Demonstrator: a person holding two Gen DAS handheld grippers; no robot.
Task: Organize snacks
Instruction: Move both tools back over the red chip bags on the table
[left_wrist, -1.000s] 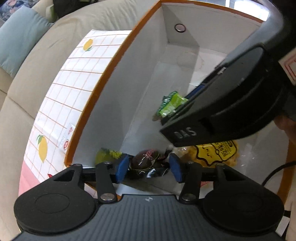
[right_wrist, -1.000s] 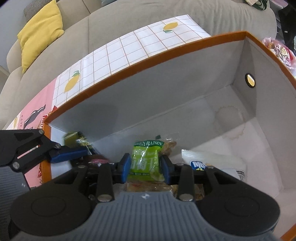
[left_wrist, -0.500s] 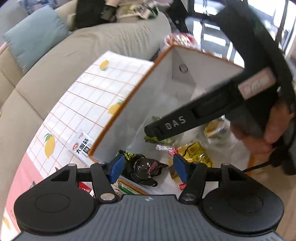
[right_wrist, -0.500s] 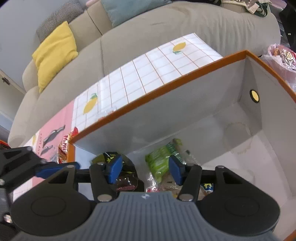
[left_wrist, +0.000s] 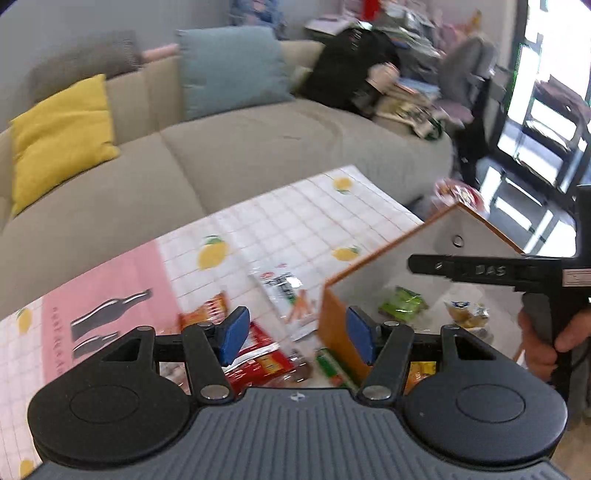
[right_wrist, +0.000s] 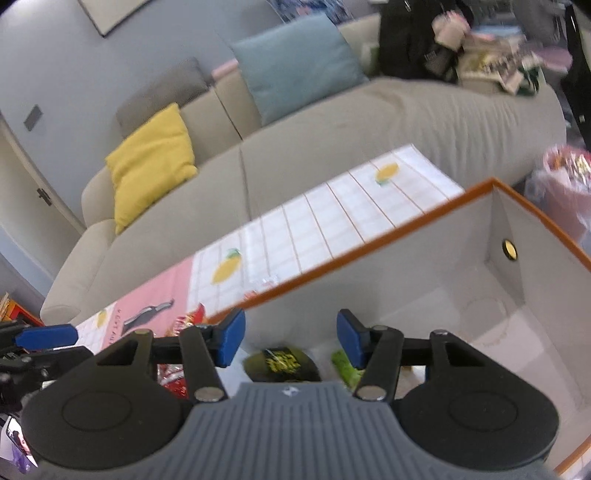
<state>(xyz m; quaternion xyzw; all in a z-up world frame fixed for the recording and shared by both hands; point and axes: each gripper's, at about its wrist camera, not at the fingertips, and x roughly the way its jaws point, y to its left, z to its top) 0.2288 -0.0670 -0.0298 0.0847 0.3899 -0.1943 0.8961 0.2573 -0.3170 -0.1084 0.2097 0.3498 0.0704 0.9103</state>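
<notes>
My left gripper (left_wrist: 295, 336) hangs open and empty above the box's near-left corner. Loose snacks lie under it on the tablecloth: a white carrot-stick packet (left_wrist: 284, 291) and red packets (left_wrist: 258, 354). The orange-rimmed white box (left_wrist: 388, 251) holds a green raisin packet (left_wrist: 402, 304) and a yellowish packet (left_wrist: 465, 314). In the right wrist view my right gripper (right_wrist: 291, 341) is open over the box (right_wrist: 369, 254), nothing between its pads. A black-and-yellow packet (right_wrist: 282, 363) and the green packet (right_wrist: 345, 365) lie below it. A hand (left_wrist: 543, 343) holds the right gripper.
A beige sofa (left_wrist: 258, 147) with a yellow cushion (left_wrist: 59, 136) and a blue cushion (left_wrist: 232, 70) runs behind the table. The lemon-print tablecloth (left_wrist: 295, 221) has bare room at its far end. A pink bag (right_wrist: 565, 177) sits right of the box. Clutter piles on the sofa's right end.
The right gripper opened and let the green raisin packet drop into the box. The left gripper opened off a dark round snack. Both rose out of the box; the left swung left.
</notes>
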